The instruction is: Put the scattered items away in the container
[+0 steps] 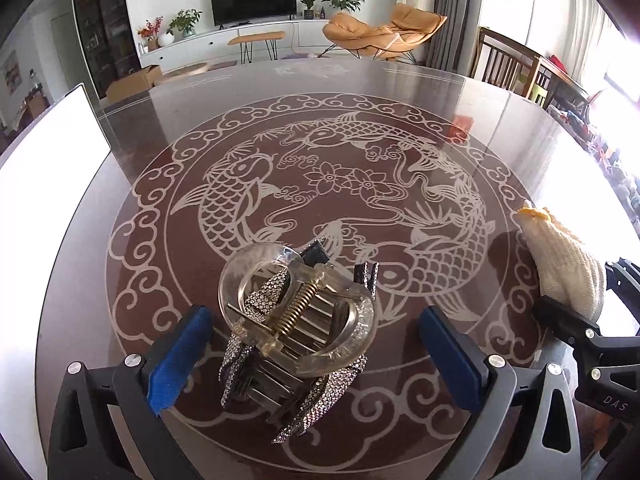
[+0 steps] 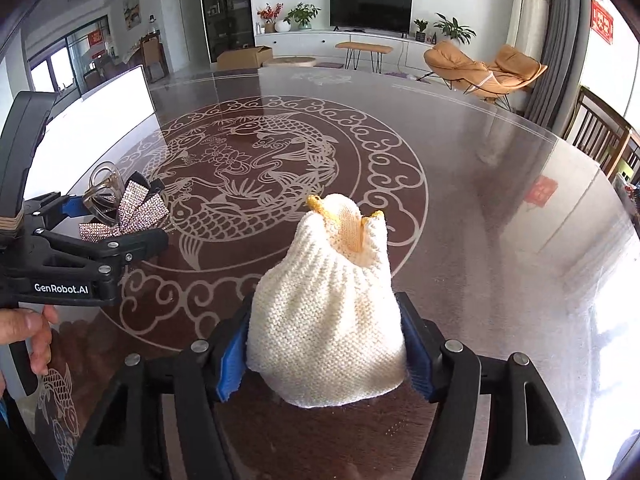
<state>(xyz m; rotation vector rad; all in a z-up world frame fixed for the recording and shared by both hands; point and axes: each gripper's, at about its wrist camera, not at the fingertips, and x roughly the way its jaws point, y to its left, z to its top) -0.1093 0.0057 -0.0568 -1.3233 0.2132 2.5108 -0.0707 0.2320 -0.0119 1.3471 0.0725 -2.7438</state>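
Note:
A clear plastic hair claw (image 1: 296,312) lies on top of a rhinestone bow clip (image 1: 312,396) on the glass table. My left gripper (image 1: 316,356) is open, its blue pads on either side of the pile, not touching it. My right gripper (image 2: 324,352) is shut on a cream knitted pouch (image 2: 328,320) with a yellow-lined mouth, held above the table. The pouch also shows at the right edge of the left wrist view (image 1: 564,264). The clips (image 2: 124,208) and left gripper (image 2: 116,224) show at the left of the right wrist view.
The dark round glass table (image 1: 320,128) has a white fish pattern. A white board (image 1: 48,168) stands at its left edge. Wooden chairs (image 1: 508,64) stand at the far right. A hand (image 2: 28,332) holds the left gripper's handle.

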